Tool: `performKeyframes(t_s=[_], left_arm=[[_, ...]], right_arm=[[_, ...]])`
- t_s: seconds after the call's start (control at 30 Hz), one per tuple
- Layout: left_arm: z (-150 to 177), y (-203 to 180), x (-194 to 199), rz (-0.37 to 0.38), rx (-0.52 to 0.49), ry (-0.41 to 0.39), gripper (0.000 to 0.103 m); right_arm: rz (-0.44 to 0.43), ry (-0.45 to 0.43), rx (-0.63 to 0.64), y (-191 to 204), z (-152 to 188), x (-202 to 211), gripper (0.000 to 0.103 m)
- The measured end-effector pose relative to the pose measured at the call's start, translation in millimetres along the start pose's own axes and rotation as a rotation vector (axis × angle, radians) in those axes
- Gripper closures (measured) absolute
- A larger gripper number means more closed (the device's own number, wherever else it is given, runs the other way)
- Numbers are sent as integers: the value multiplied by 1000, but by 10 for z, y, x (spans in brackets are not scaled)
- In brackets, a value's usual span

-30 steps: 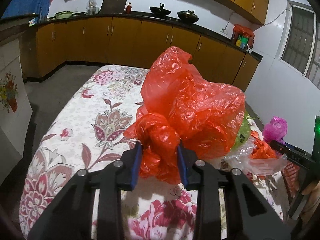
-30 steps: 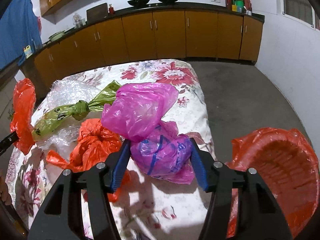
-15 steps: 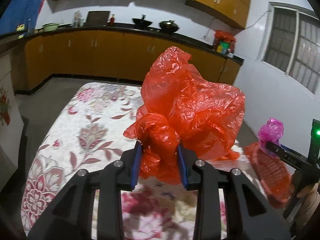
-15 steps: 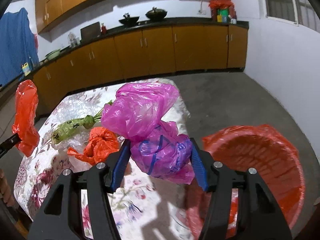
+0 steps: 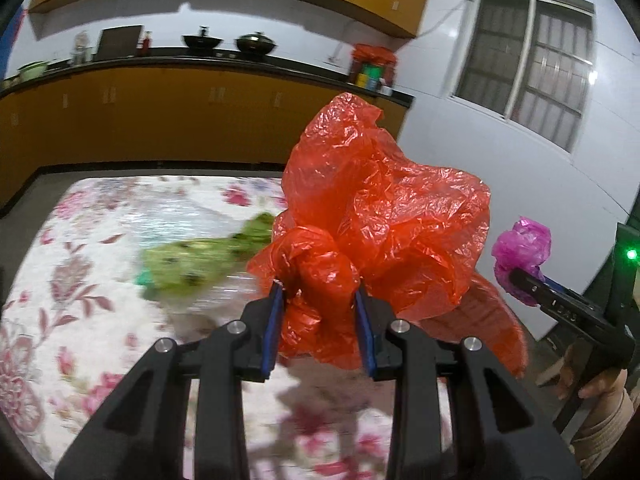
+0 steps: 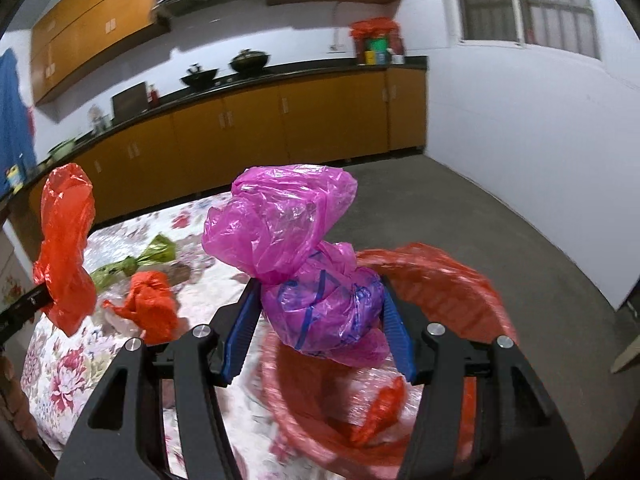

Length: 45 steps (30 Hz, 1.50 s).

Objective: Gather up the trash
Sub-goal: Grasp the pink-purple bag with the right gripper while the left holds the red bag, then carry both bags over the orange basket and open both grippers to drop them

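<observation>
Your left gripper (image 5: 320,322) clamped on the red bag (image 5: 384,220) above the table (image 5: 80,280), your right gripper (image 6: 318,338) gripping the pink bag (image 6: 296,248) over the red basket (image 6: 452,276), basket interior visible only from the right wrist

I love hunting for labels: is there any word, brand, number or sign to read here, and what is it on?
No text can be read for certain.
On the right gripper: small raised marks along its side, too blurred to read.
On the pink bag: blue printed strokes, crumpled, unreadable.
On the red bag: no print seen.
On the containers on the counter: too small.
On the yellow and blue item: too small.
</observation>
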<state>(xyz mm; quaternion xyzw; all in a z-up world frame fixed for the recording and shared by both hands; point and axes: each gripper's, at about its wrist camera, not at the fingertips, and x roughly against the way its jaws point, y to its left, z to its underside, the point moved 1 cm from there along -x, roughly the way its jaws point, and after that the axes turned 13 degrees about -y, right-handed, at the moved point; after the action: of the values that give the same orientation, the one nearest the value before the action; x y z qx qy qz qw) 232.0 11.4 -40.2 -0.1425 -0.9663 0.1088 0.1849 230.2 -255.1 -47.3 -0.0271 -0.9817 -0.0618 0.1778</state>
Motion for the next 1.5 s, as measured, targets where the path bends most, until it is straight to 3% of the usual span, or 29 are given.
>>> performKeyframes(t_s=[0.47, 1.27, 1.4, 1.5], left_arm=[[214, -922, -497, 155, -39, 82, 71], [431, -1451, -1099, 213, -45, 182, 70], [486, -1512, -1196, 223, -42, 204, 64], [547, -1514, -1251, 231, -32, 226, 55]], right_arm=[[130, -14, -113, -681, 37, 205, 45], [139, -55, -211, -930, -124, 164, 44], [134, -64, -232, -972, -132, 161, 39], [127, -71, -248, -1007, -151, 145, 28]])
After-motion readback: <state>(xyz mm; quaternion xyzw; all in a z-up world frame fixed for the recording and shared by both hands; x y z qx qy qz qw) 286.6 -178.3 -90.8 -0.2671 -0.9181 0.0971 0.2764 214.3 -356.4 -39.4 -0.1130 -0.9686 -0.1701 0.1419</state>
